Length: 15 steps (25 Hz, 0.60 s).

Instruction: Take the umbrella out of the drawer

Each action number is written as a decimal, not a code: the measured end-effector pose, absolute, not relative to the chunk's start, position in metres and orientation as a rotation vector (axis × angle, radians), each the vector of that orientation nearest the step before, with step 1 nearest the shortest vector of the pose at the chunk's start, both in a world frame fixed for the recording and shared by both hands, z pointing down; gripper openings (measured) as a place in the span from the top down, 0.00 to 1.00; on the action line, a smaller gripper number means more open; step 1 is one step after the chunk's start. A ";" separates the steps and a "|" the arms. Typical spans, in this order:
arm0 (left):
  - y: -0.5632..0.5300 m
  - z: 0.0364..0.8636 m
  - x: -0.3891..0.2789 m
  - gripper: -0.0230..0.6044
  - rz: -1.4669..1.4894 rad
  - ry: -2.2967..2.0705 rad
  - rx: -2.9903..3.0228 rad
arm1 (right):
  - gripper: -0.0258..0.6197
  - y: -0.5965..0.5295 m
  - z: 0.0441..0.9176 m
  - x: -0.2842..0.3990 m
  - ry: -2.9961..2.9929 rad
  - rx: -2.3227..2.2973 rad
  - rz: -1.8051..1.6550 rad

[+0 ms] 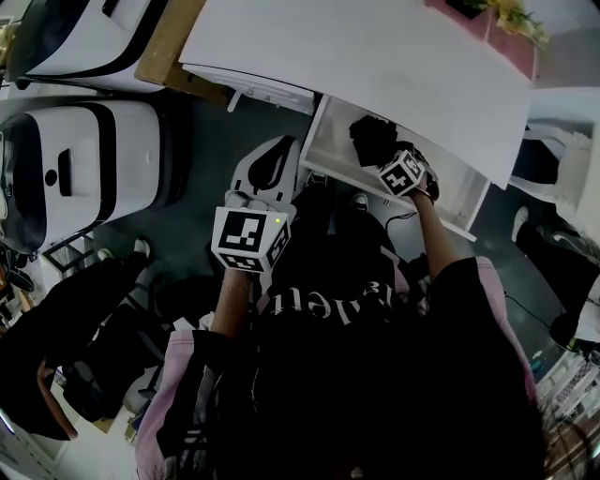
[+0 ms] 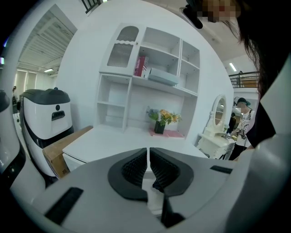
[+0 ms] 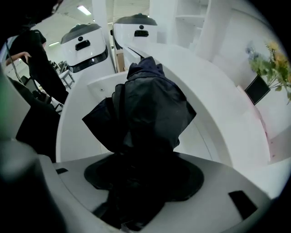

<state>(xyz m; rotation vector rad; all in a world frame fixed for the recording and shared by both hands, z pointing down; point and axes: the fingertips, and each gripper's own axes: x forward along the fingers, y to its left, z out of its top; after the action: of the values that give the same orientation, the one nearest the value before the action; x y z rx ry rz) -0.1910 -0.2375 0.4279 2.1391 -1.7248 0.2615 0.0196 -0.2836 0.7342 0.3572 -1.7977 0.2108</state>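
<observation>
A black folded umbrella [image 3: 145, 104] fills the right gripper view, and my right gripper [image 3: 143, 175] is shut on its lower end. In the head view the umbrella [image 1: 373, 139] hangs over the open white drawer [image 1: 459, 183] under the desk top, with the right gripper [image 1: 392, 161] just behind it. My left gripper [image 1: 272, 167] is held lower left of the drawer, above the dark floor. Its jaws [image 2: 148, 167] are shut with nothing between the black pads.
A white desk top [image 1: 375, 56] overhangs the drawer, with flowers in a pot [image 1: 511, 17] at its far edge. White machines [image 1: 84, 159] stand at the left. A shelf unit [image 2: 150, 82] rises behind the desk, and a dressing table with a mirror [image 2: 219, 119] stands at the right.
</observation>
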 end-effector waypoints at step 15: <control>-0.228 0.405 -0.131 0.92 0.239 -1.729 2.192 | 0.53 -0.263 0.605 0.024 -2.054 0.439 0.232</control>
<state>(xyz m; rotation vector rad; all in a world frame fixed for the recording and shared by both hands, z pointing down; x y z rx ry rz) -0.1313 -0.2285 0.4053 2.1917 -1.7288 0.2390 0.0240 -0.2630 0.6048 0.4388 -2.0536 0.2322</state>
